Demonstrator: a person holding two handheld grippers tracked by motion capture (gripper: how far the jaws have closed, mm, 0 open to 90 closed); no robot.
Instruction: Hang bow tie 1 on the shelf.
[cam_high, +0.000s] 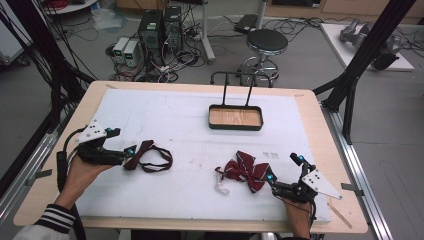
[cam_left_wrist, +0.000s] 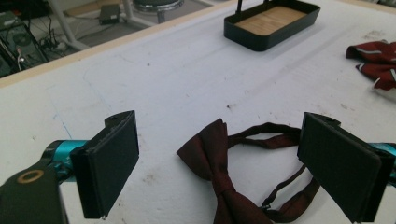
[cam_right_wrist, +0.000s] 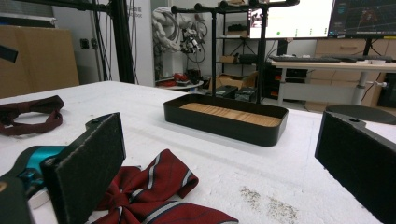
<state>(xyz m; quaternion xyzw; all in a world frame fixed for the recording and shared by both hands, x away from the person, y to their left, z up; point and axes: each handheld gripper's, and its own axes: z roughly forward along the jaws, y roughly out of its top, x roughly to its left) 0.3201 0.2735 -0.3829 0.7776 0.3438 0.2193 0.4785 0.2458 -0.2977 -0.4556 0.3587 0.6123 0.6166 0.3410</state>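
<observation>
A dark maroon bow tie (cam_high: 150, 156) with a looped strap lies on the white mat at the left. My left gripper (cam_high: 121, 141) stands open just left of it; in the left gripper view the bow tie (cam_left_wrist: 212, 154) lies between the spread jaws of that gripper (cam_left_wrist: 219, 126), untouched. A red striped bow tie (cam_high: 246, 171) lies at the front right. My right gripper (cam_high: 285, 168) is open just right of it, and the right gripper view shows the striped tie (cam_right_wrist: 159, 186) low by the left jaw of the gripper (cam_right_wrist: 224, 140).
A black tray (cam_high: 235, 127) with a wooden floor and an upright black rack stands at the mat's far middle. A small white clip (cam_high: 221, 187) lies by the striped tie. A stool (cam_high: 267, 42) and computer towers (cam_high: 160, 27) stand beyond the table.
</observation>
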